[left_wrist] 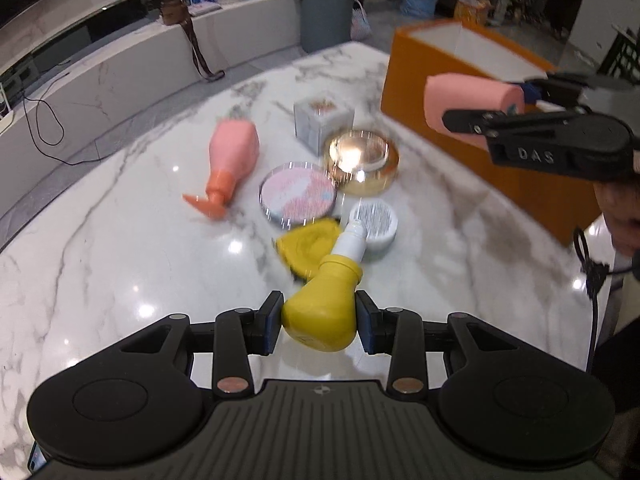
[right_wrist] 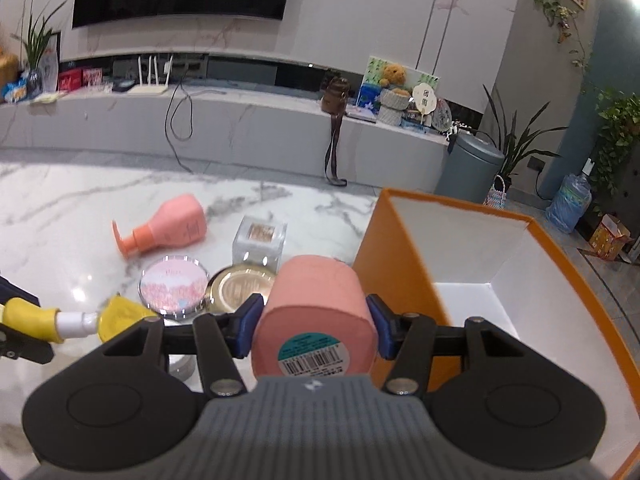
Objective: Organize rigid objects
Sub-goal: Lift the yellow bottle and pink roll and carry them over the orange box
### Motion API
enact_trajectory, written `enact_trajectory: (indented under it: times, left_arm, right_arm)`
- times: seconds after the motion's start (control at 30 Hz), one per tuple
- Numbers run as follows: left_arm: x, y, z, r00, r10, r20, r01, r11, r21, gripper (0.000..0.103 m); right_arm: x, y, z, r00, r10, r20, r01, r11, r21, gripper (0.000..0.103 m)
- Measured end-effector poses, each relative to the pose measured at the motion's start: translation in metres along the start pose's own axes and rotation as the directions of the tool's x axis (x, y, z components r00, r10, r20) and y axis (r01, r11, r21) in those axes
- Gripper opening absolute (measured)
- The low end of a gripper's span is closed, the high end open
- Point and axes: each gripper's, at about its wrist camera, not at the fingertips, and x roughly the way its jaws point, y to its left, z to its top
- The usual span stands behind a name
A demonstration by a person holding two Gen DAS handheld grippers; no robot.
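My left gripper (left_wrist: 318, 322) is shut on a yellow bottle (left_wrist: 324, 308) with a white cap, held above the marble table (left_wrist: 120, 260). My right gripper (right_wrist: 314, 326) is shut on a pink jar (right_wrist: 316, 312) with a barcode label, held beside the near wall of the open orange box (right_wrist: 400, 248). In the left wrist view the pink jar (left_wrist: 468, 100) hangs in front of the orange box (left_wrist: 480, 80). The yellow bottle (right_wrist: 36, 320) shows at the left edge of the right wrist view.
On the table lie a pink pump bottle (left_wrist: 234, 160), a clear cube box (left_wrist: 322, 120), a gold round tin (left_wrist: 364, 164), a pink round compact (left_wrist: 298, 196), a white jar (left_wrist: 376, 224) and a yellow lid-like object (left_wrist: 308, 244). A grey bin (right_wrist: 468, 168) stands beyond the table.
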Motion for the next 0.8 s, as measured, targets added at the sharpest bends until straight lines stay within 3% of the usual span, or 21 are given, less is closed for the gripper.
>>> enact_trajectory:
  times: [0.5,0.8]
  left_arm:
    - [-0.010,-0.049,0.058,0.991,-0.039,0.124,0.040,0.999,-0.003,0.043]
    - [-0.008,-0.096,0.098,0.979,-0.078,0.190,0.075,0.997,0.028,0.043]
  right_arm:
    - [-0.046,-0.053,0.027,0.992,-0.014,0.126,-0.001,0.993,0.119,0.055]
    - [-0.047,-0.097,0.032,0.989,-0.055,0.138,0.026,0.979,0.202,0.055]
